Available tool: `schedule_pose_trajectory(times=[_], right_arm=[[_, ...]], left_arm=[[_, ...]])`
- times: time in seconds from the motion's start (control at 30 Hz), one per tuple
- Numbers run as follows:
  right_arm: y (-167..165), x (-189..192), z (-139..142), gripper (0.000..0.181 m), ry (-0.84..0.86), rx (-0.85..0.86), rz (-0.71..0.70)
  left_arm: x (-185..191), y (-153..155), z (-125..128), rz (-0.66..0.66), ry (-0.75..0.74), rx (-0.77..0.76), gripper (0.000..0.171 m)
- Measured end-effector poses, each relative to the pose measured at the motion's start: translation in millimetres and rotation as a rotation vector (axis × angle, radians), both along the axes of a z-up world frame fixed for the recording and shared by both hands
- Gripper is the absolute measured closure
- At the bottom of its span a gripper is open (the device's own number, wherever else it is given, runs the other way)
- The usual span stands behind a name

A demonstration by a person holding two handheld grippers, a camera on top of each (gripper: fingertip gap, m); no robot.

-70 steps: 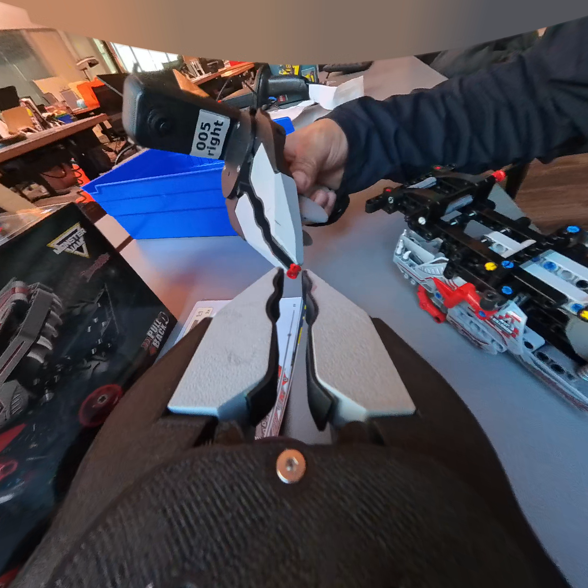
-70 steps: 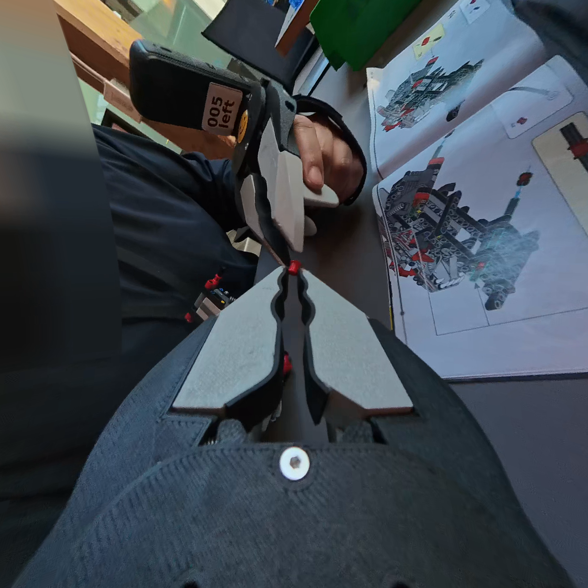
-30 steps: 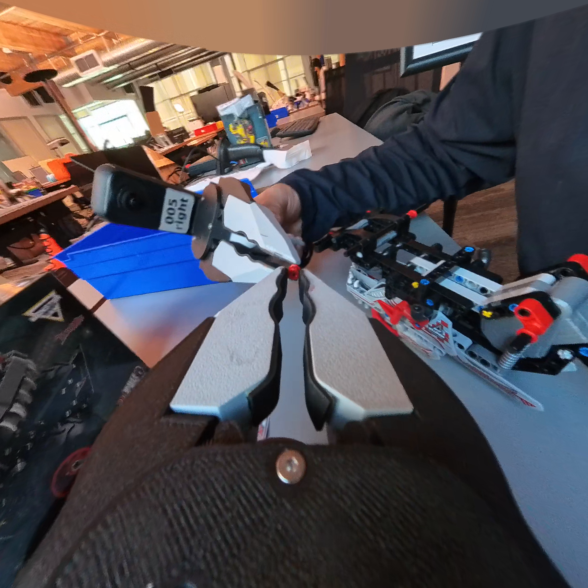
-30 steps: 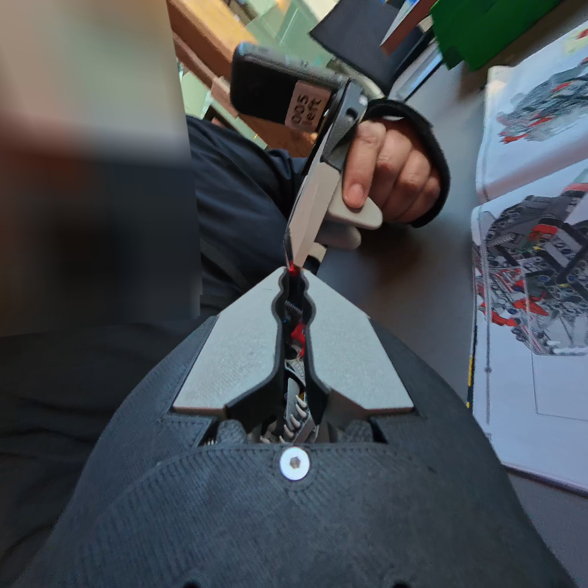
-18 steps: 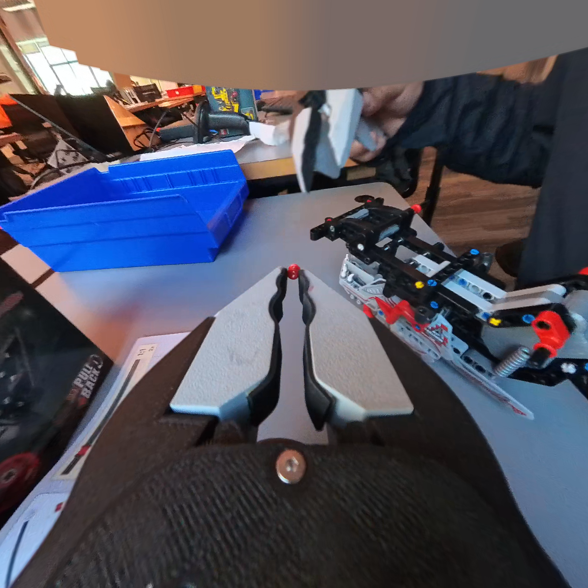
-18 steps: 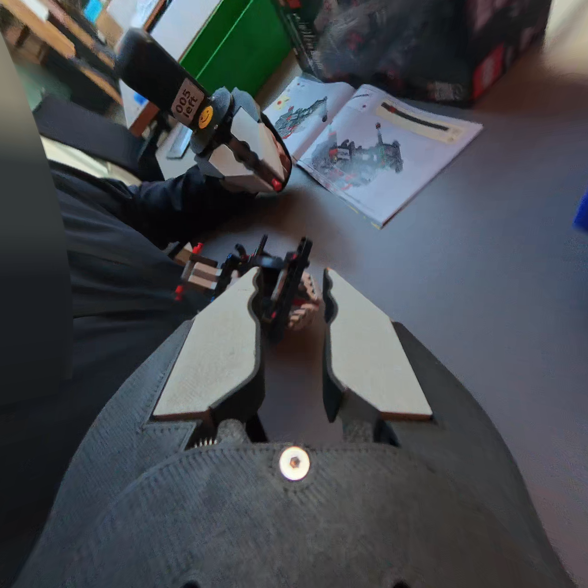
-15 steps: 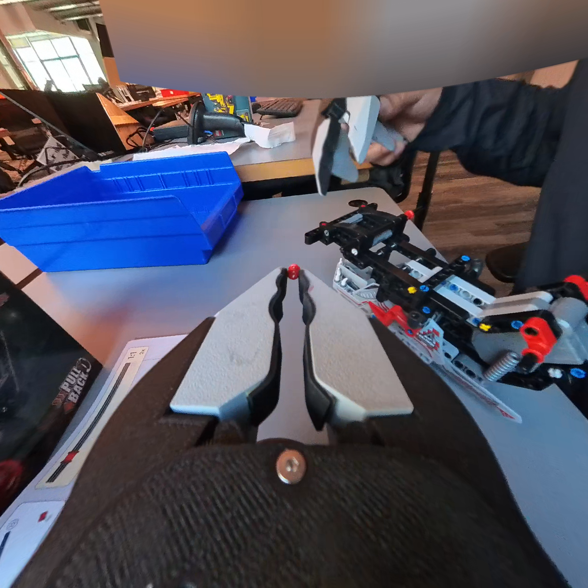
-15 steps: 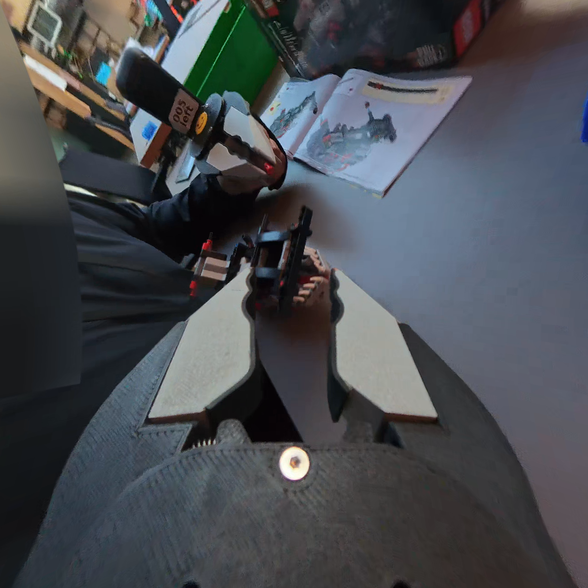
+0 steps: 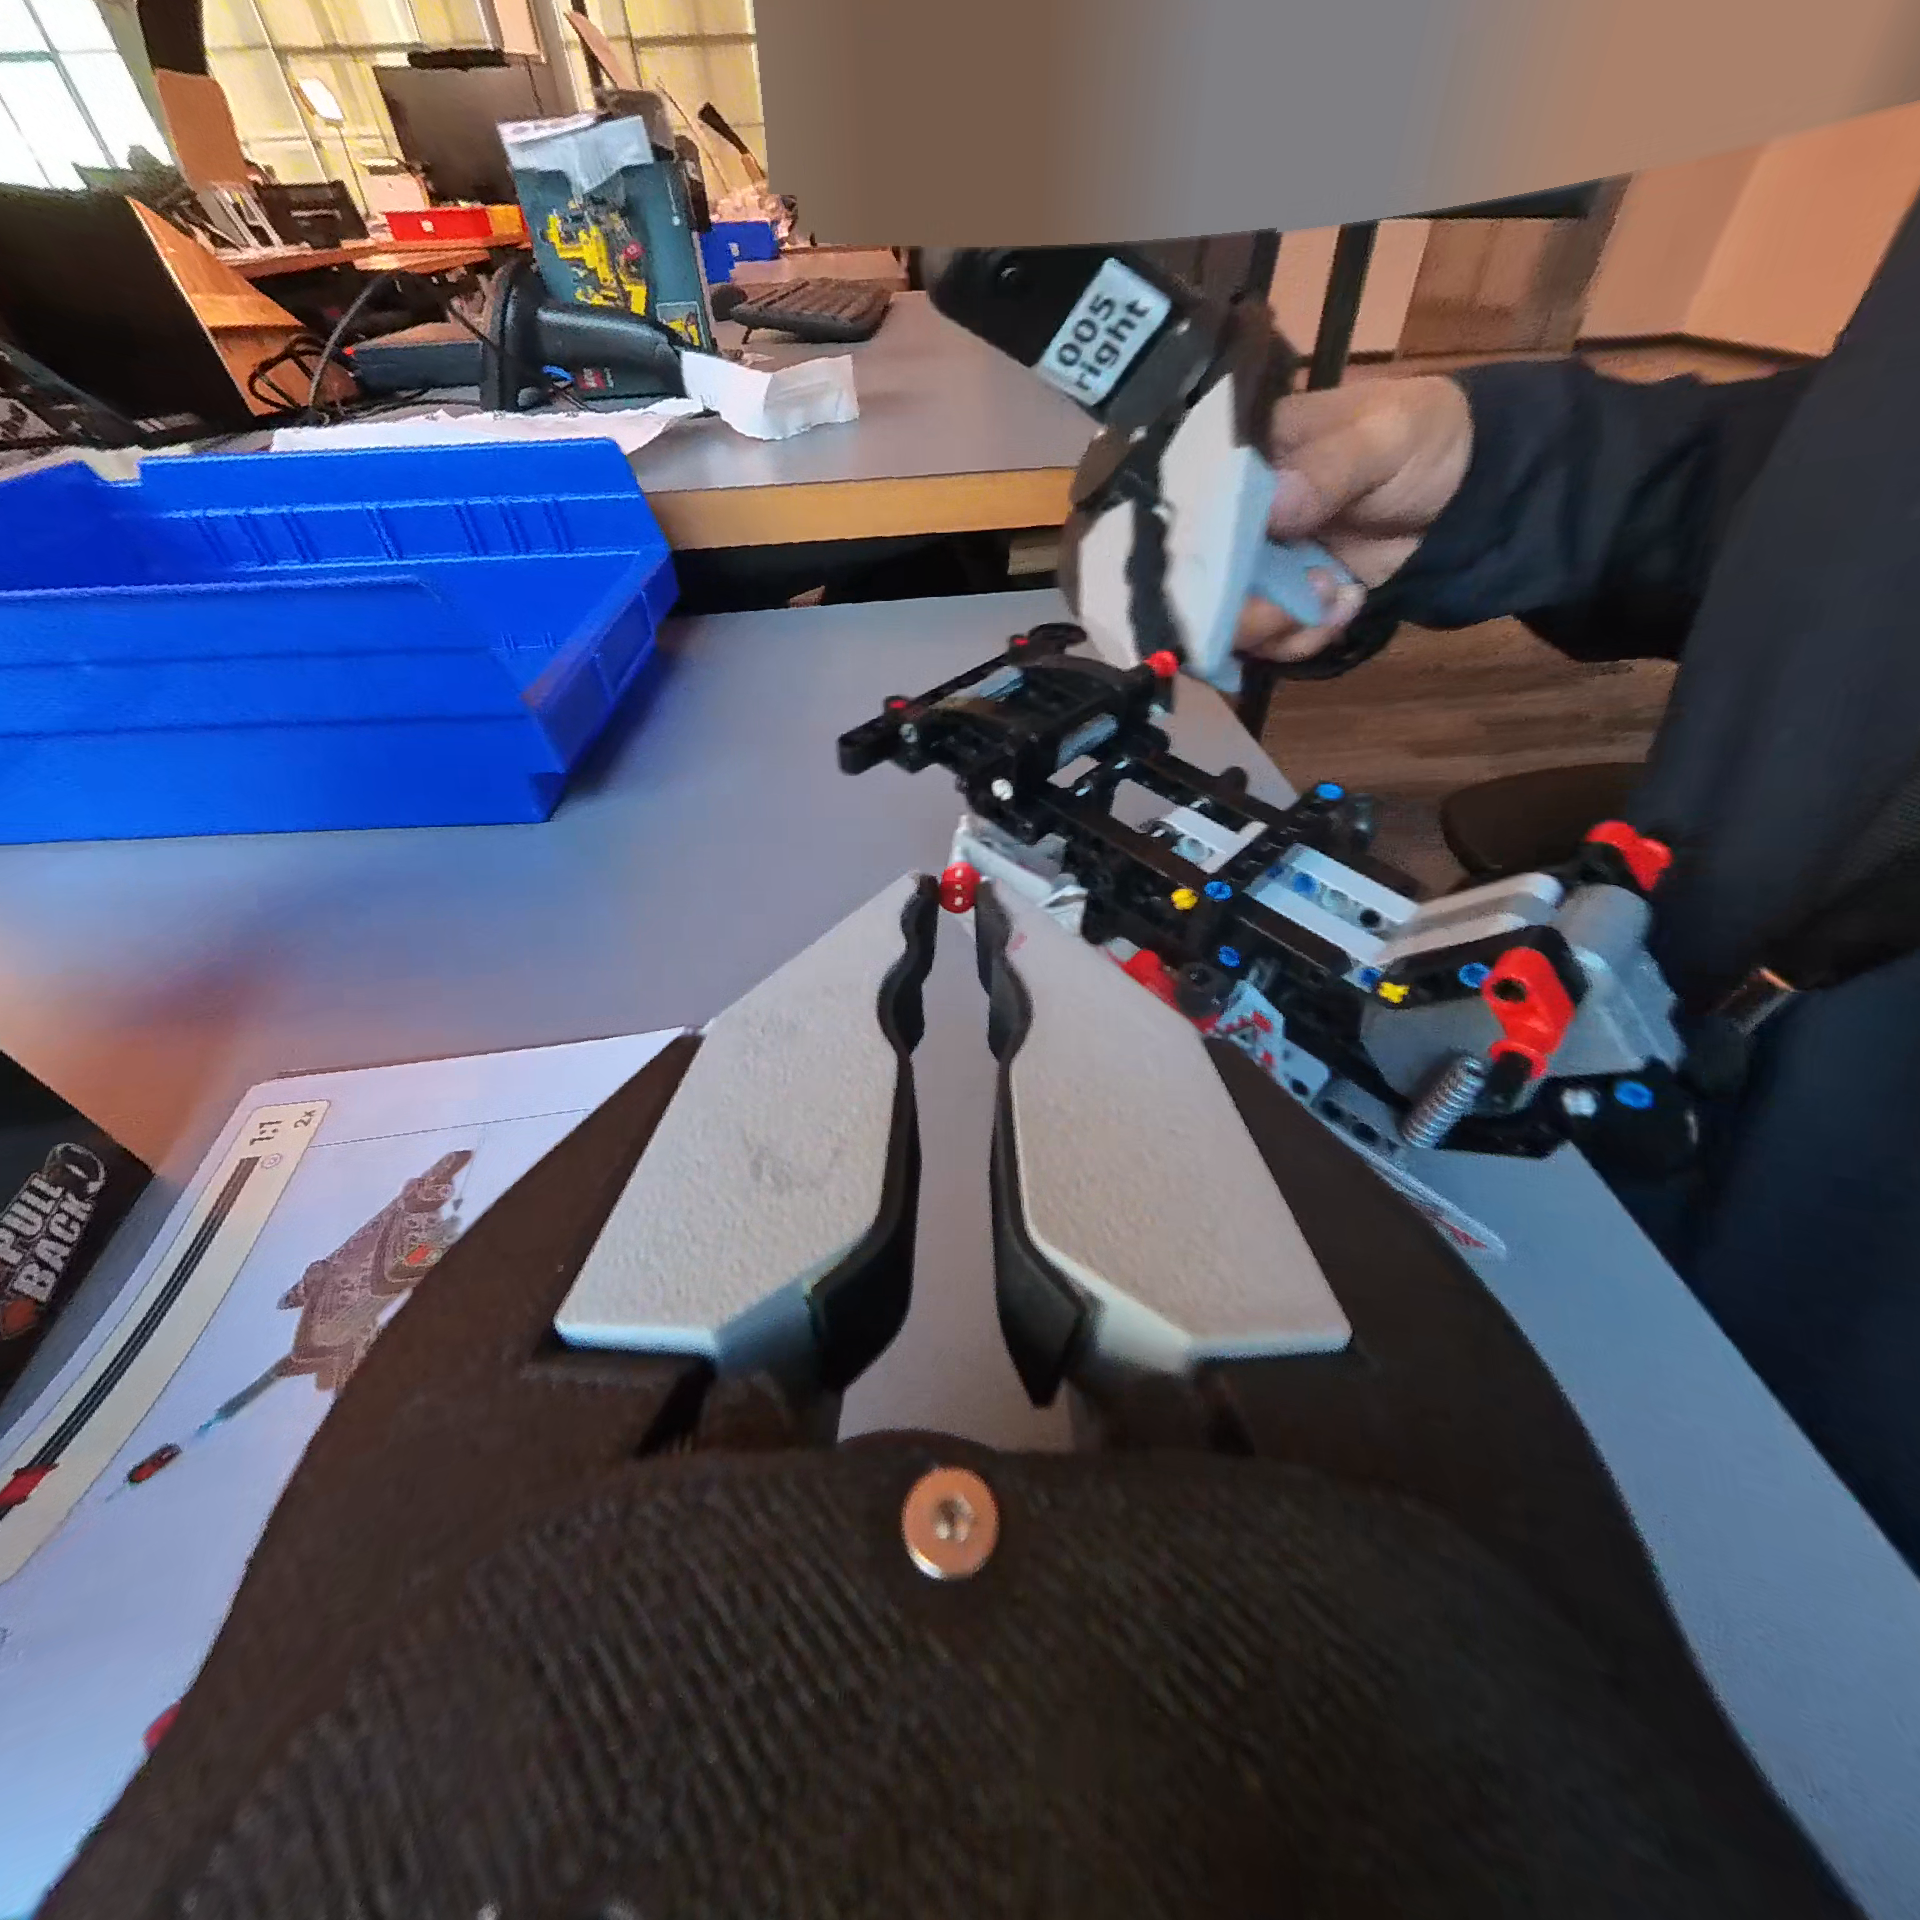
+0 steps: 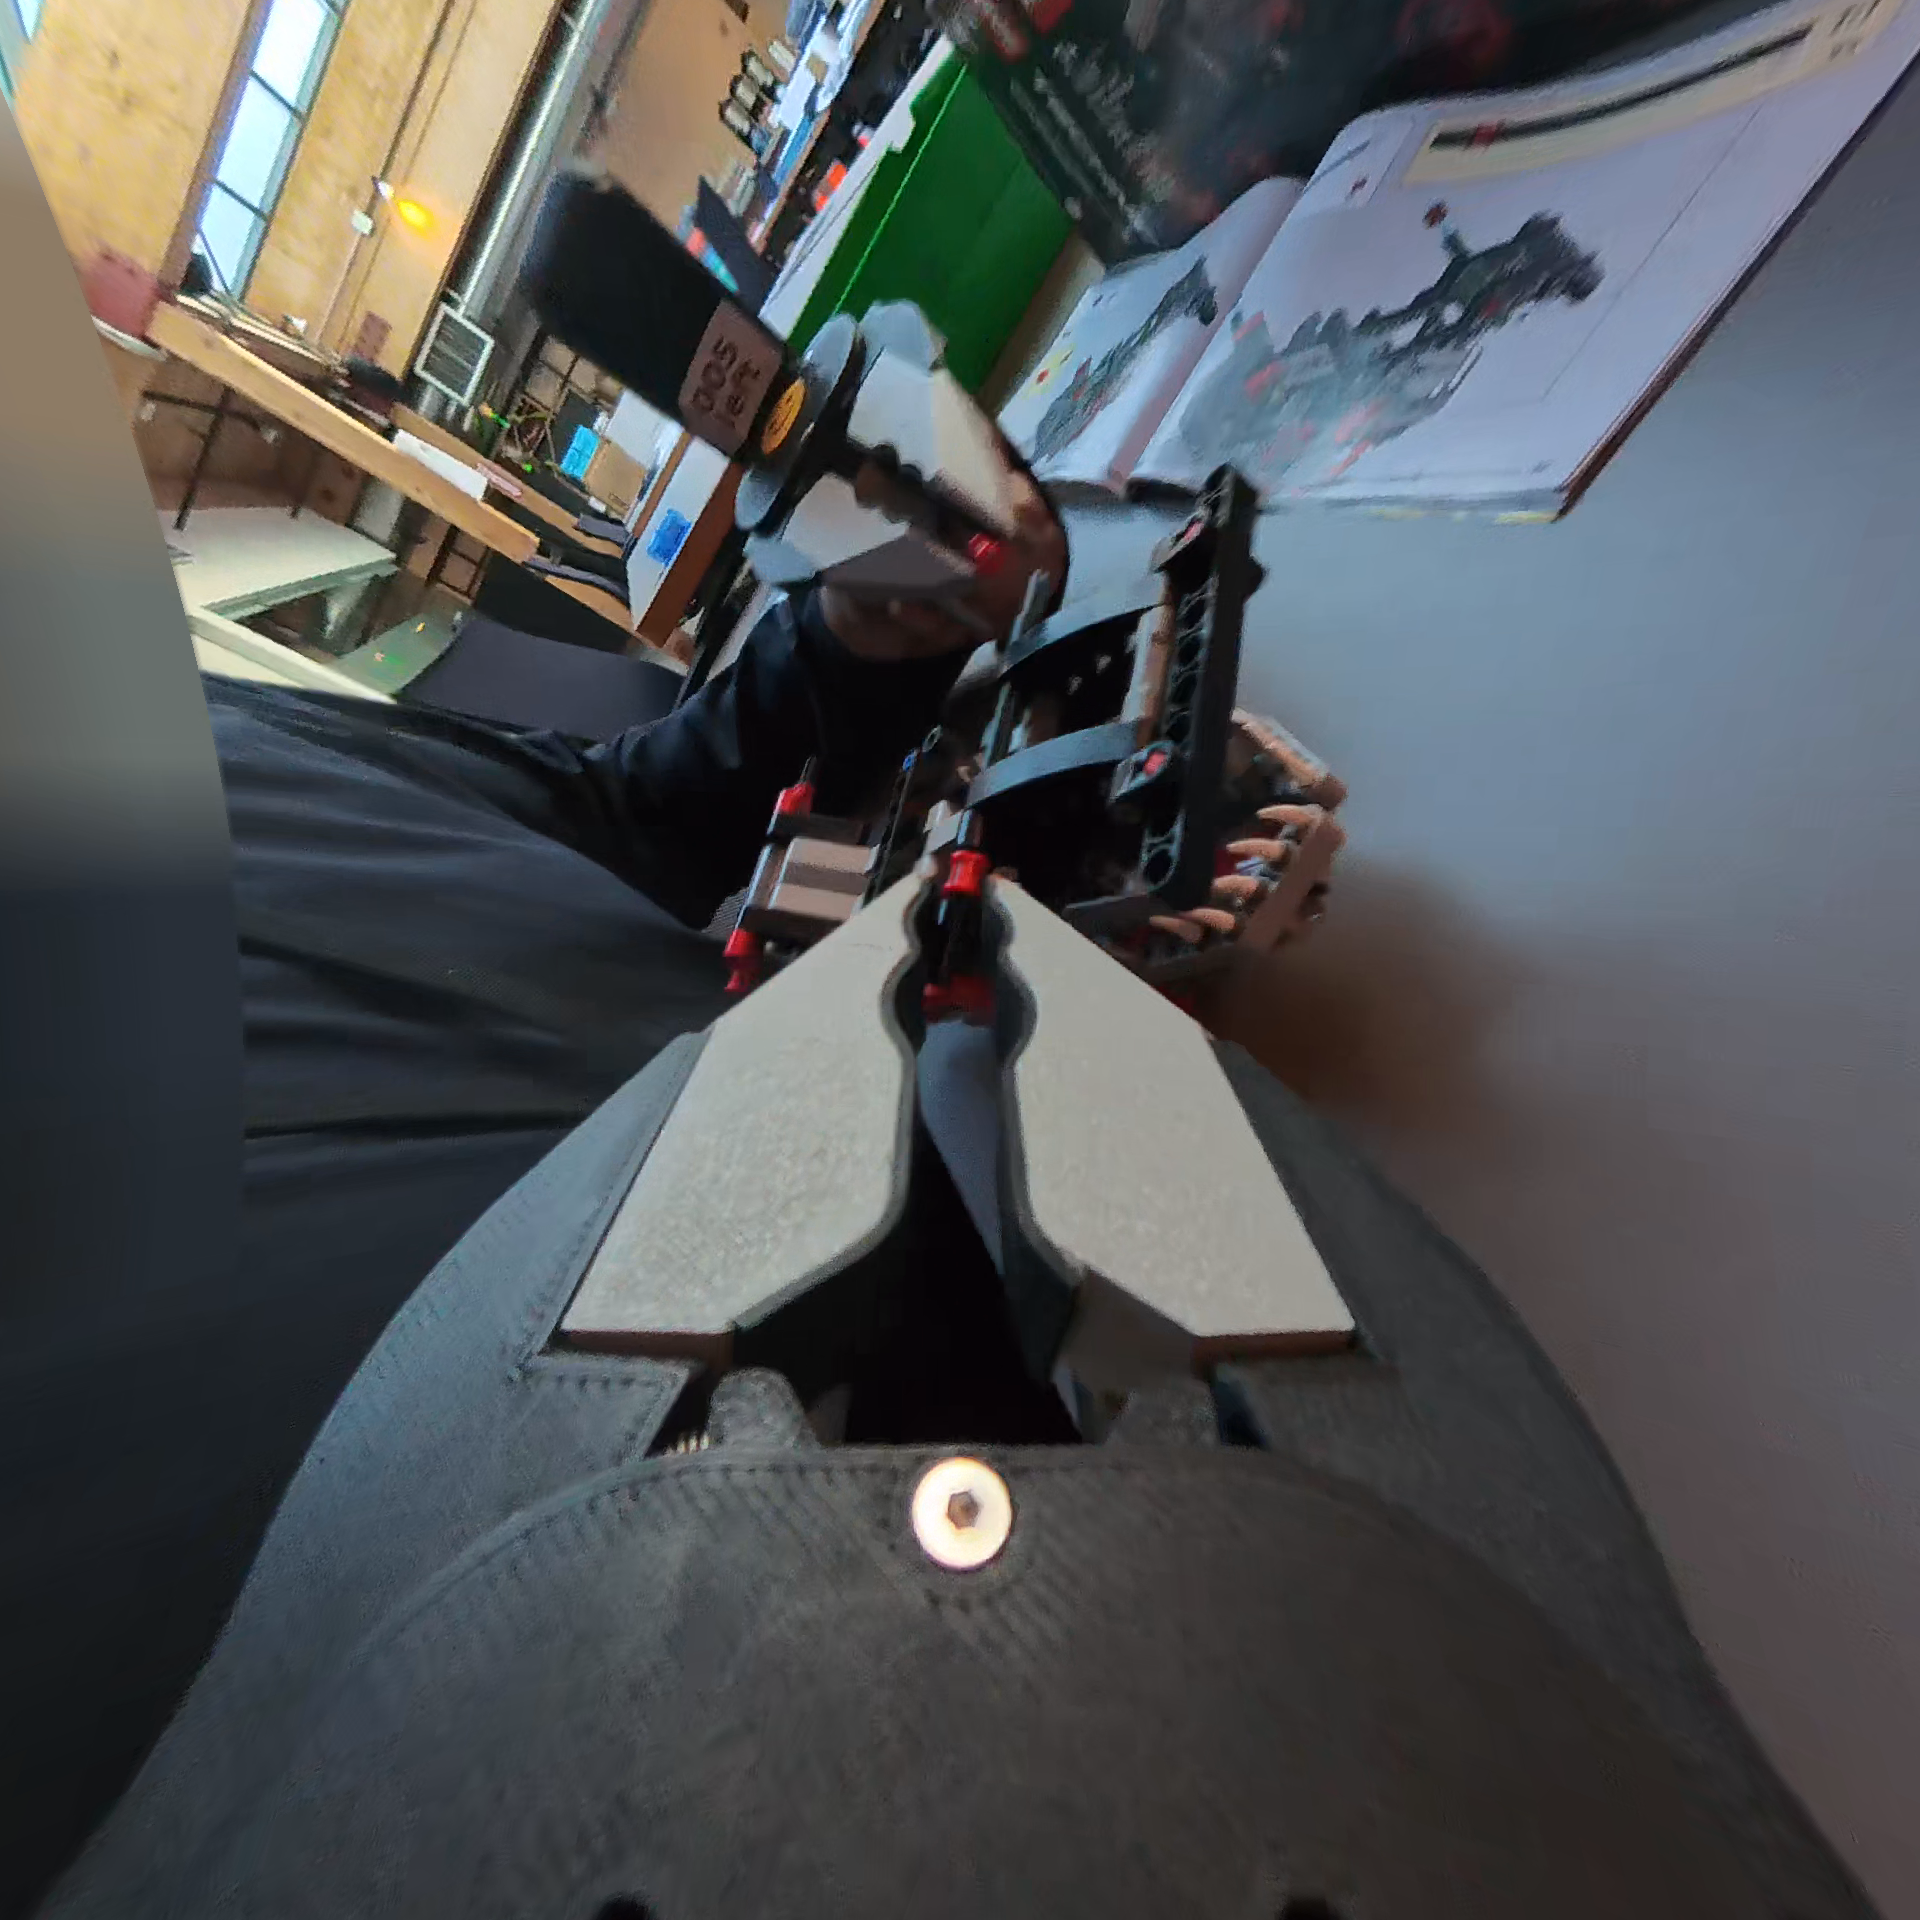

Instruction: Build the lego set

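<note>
Both tongs have parted: right tongs (image 10: 953, 902) now pinch a red-tipped black axle on the lego chassis (image 9: 1195, 883) (resting on the grey tabletop (image 9: 520, 935)), while left tongs (image 9: 957, 891) grip a small red bush just beside it.

Model on the table, between the two grippers

The model (image 9: 1195, 862) sits on the table (image 9: 520, 935), with the bin (image 9: 312, 623) to its left and farther back. The booklet (image 9: 260, 1247) lies open near the left edge, a box (image 9: 52, 1236) beside it. The left gripper (image 9: 956, 894) is just in front of the model, the right gripper (image 9: 1153, 655) at its far end. Behind stands another desk (image 9: 883, 436).
</note>
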State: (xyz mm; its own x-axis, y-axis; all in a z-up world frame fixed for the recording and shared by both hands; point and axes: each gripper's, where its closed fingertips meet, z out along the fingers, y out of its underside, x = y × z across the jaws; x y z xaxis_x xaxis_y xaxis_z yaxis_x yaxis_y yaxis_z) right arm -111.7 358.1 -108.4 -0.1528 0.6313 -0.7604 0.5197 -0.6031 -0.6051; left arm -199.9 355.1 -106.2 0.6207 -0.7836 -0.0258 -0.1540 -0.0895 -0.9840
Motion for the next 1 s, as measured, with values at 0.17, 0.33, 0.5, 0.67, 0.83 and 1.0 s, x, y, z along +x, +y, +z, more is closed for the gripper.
schedule_pose_trajectory(times=[0.17, 0.33, 0.5, 0.67, 0.83, 1.0], right_arm=[[6.6, -4.2, 3.1, 0.178, 0.036, 0.061, 0.095], [10.1, -11.4, 5.0, 0.178, 0.07, 0.046, 0.213], [13.2, -19.9, 5.6, 0.178, 0.094, 0.065, 0.253], [7.8, -28.6, 7.1, 0.178, 0.122, 0.235, 0.283], [0.5, -34.7, 5.2, 0.178, 0.107, 0.37, 0.314], [-2.8, -36.1, 6.1, 0.178, 0.104, 0.31, 0.331]], left_arm=[[4.3, -8.4, 4.3, 0.002, -0.047, -0.008, 0.168], [7.4, -7.4, 6.9, -0.01, -0.062, 0.003, 0.168], [3.3, -11.2, 10.9, -0.031, -0.137, -0.014, 0.168], [-2.4, -12.4, 13.8, -0.038, -0.176, -0.022, 0.168], [-8.3, -27.3, 13.7, -0.074, -0.182, -0.037, 0.168], [-10.3, -36.3, 0.7, -0.015, -0.111, -0.104, 0.168]])
